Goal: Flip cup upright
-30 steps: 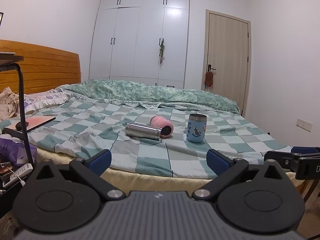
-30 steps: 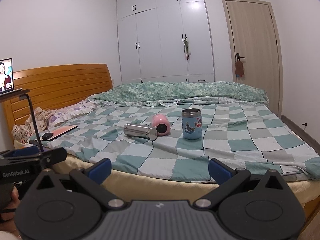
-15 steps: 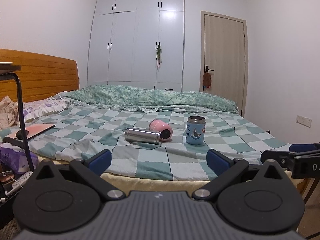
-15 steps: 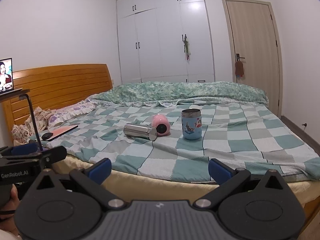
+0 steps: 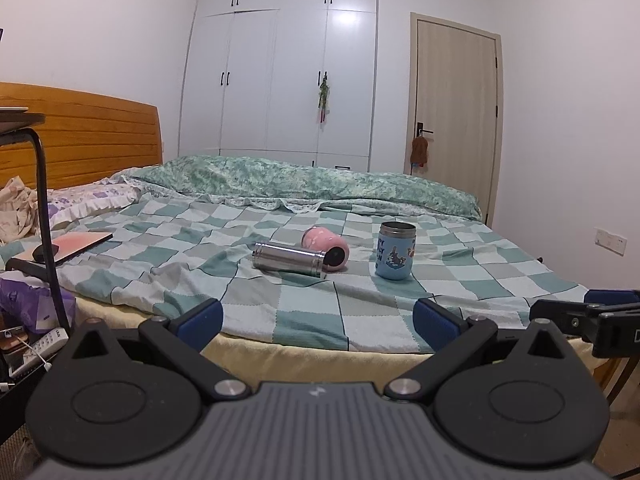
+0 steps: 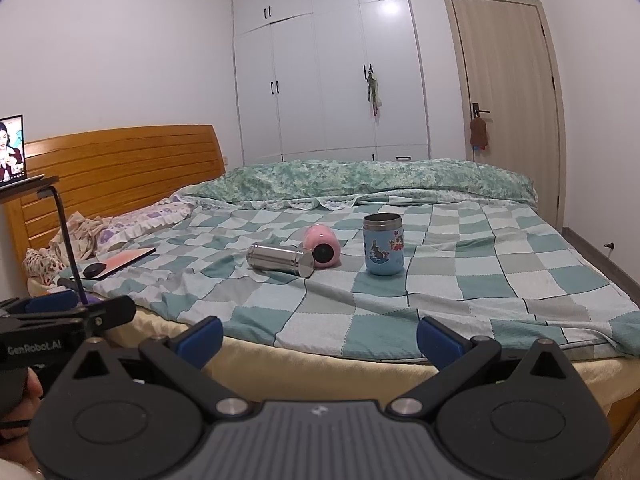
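Observation:
On the checked bedspread (image 5: 308, 316) a silver steel cup (image 5: 289, 259) lies on its side, a pink cup (image 5: 325, 243) lies on its side just behind it, and a blue cartoon cup (image 5: 395, 250) stands upright to their right. The same three show in the right wrist view: silver (image 6: 280, 260), pink (image 6: 322, 245), blue (image 6: 383, 249). My left gripper (image 5: 318, 317) is open and empty at the bed's near edge, well short of the cups. My right gripper (image 6: 319, 335) is open and empty, also at the near edge.
A pink notebook with a black mouse (image 5: 68, 247) lies on the bed's left. A black side-table leg (image 5: 48, 216) stands at the left, with clutter below. A rolled green quilt (image 5: 304, 180) lies along the far side. Wardrobe and door stand behind.
The left wrist view has tilted and shifted slightly, so the cups sit a little higher and further right in it. The right gripper has barely moved. Both stay open.

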The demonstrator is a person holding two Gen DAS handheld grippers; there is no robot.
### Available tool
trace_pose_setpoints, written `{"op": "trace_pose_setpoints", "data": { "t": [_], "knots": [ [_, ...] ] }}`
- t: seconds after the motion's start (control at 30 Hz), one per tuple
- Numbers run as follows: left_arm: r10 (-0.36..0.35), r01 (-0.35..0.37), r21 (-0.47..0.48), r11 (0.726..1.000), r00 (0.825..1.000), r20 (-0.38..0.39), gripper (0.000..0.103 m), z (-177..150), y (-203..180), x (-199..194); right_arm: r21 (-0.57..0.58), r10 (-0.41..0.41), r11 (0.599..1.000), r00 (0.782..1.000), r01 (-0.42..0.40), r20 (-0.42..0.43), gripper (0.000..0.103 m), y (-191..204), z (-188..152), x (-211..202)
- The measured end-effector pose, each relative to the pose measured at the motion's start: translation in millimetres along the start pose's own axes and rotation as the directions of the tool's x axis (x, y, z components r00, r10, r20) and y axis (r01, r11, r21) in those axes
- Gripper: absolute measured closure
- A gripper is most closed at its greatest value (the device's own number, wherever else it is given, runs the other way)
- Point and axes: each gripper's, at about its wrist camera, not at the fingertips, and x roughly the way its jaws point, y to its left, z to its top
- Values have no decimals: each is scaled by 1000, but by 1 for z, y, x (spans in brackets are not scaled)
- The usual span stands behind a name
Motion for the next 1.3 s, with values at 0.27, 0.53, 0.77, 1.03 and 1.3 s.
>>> {"op": "trace_pose_setpoints", "data": {
  "t": [0.27, 0.53, 0.77, 1.03, 1.3],
  "knots": [
    [-1, 1, 7, 1000, 1000, 4, 0, 1, 0, 0, -6, 0, 1000, 1000, 0, 1, 0, 1, 0, 0],
    [-1, 1, -6, 1000, 1000, -19, 0, 2, 2, 2, -4, -1, 1000, 1000, 1, -3, 0, -1, 0, 1],
    [0, 0, -3, 1000, 1000, -16, 0, 2, 1, 3, -1, -2, 1000, 1000, 2, -2, 0, -3, -1, 2],
    [-1, 1, -1, 1000, 1000, -13, 0, 2, 0, 3, 0, -3, 1000, 1000, 3, -5, 0, -2, -1, 1],
    [-3, 3, 0, 1000, 1000, -14, 0, 2, 0, 3, 2, -3, 1000, 1000, 3, -8, 0, 0, -2, 2]
  ]
}}
